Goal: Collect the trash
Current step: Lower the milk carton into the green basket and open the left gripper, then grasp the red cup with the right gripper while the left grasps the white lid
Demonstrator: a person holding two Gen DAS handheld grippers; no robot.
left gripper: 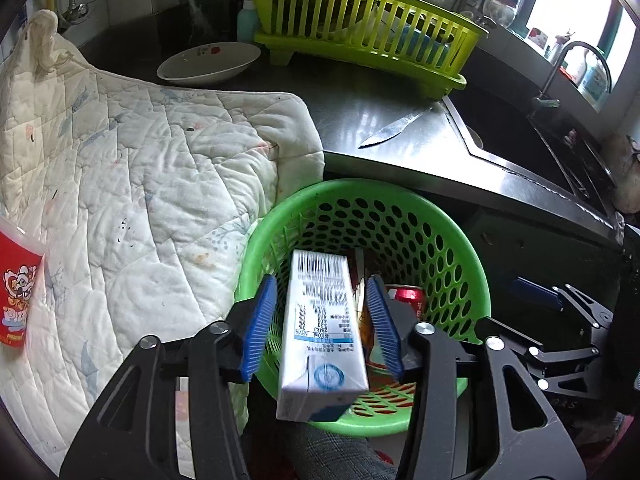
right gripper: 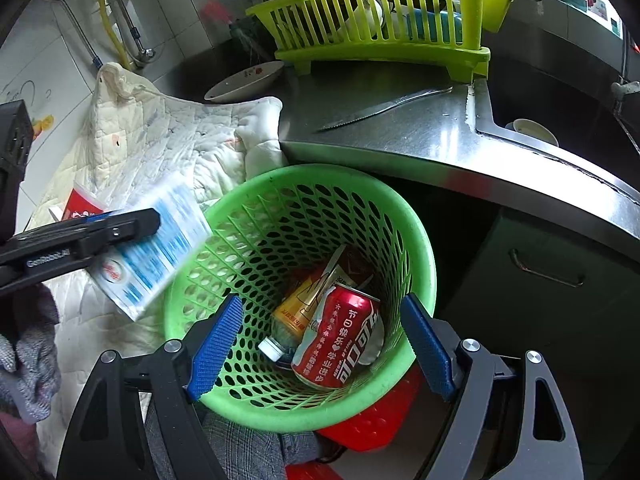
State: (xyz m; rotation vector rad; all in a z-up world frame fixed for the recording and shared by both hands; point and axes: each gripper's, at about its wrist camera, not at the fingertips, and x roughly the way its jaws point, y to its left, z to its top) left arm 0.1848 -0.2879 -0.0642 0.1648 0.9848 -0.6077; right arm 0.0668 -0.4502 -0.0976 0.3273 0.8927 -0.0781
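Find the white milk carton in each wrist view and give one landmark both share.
Left wrist: the milk carton is at lower centre, between the left gripper's blue pads, above the green basket.
Right wrist: the carton is at left, blurred, beside the basket's left rim.
Shared landmark: the knife on the steel counter.

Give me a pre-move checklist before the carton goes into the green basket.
1. Milk carton between the blue pads of the left hand-held gripper: ok, though gaps show on both sides, so the pads are not pressing.
2. Carton above the green basket opening: ok in the left wrist view; in the right wrist view it sits at the rim.
3. Room in the basket: ok, only a red can and a bottle lie at the bottom.
4. Right hand-held gripper open and empty: ok.
5. Knife on the counter away from the basket: ok.
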